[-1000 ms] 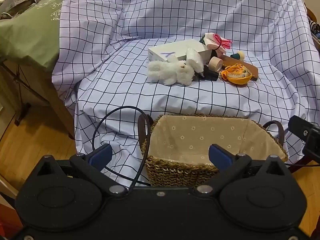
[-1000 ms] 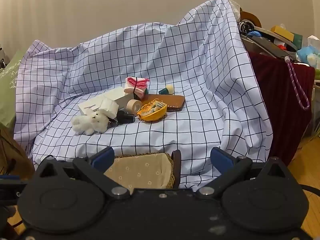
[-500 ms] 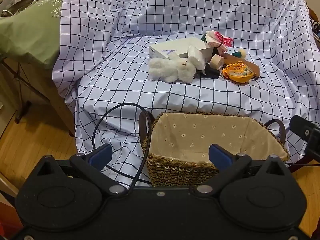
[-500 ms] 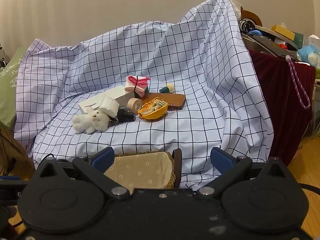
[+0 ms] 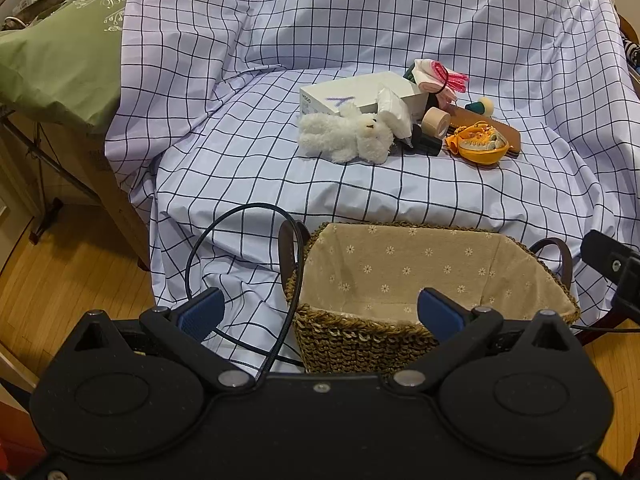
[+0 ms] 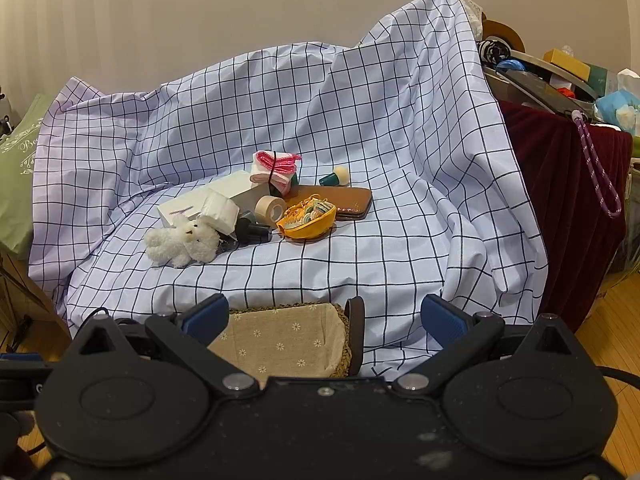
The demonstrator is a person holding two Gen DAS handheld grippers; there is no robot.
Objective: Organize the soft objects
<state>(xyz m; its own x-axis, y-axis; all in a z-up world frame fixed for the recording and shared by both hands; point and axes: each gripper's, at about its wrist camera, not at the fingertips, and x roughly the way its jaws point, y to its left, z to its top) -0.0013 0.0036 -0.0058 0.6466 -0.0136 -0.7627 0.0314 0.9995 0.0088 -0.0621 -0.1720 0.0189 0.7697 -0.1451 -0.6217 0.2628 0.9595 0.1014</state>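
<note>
Left wrist view: your left gripper [image 5: 320, 312] is hanging with its blue pads spread wide and nothing between them, pointing over the near rim of the woven basket [image 5: 360, 344].
Right wrist view: your right gripper [image 6: 324, 320] is also gaping wide and carrying nothing, hovering just beside the basket's [image 6: 344, 344] right handle.
Basket: it is sitting at the near edge of the checked sheet [image 5: 240, 152], and its flowered cloth lining is showing no items inside.
Soft things: a white plush toy [image 5: 346, 136] is lying on its side on the sheet, well apart from both grippers. A white tissue pack [image 5: 394, 114] is leaning against it, and a pink-and-white folded cloth bundle [image 5: 436, 80] is resting on a white box [image 5: 352, 96].
Other clutter: a tan tape roll [image 5: 436, 122], an orange pouch [image 5: 480, 146] and a brown case [image 5: 508, 136] are crowding close behind the toy.
Step in hand: you are probably only starting; nothing is gathered yet.
Next move: you are likely needing to reach forward across the sheet, close on the plush toy's body, and avoid dragging the tissue pack along.
Pose: both grippers are pointing roughly level and forward, side by side.
</note>
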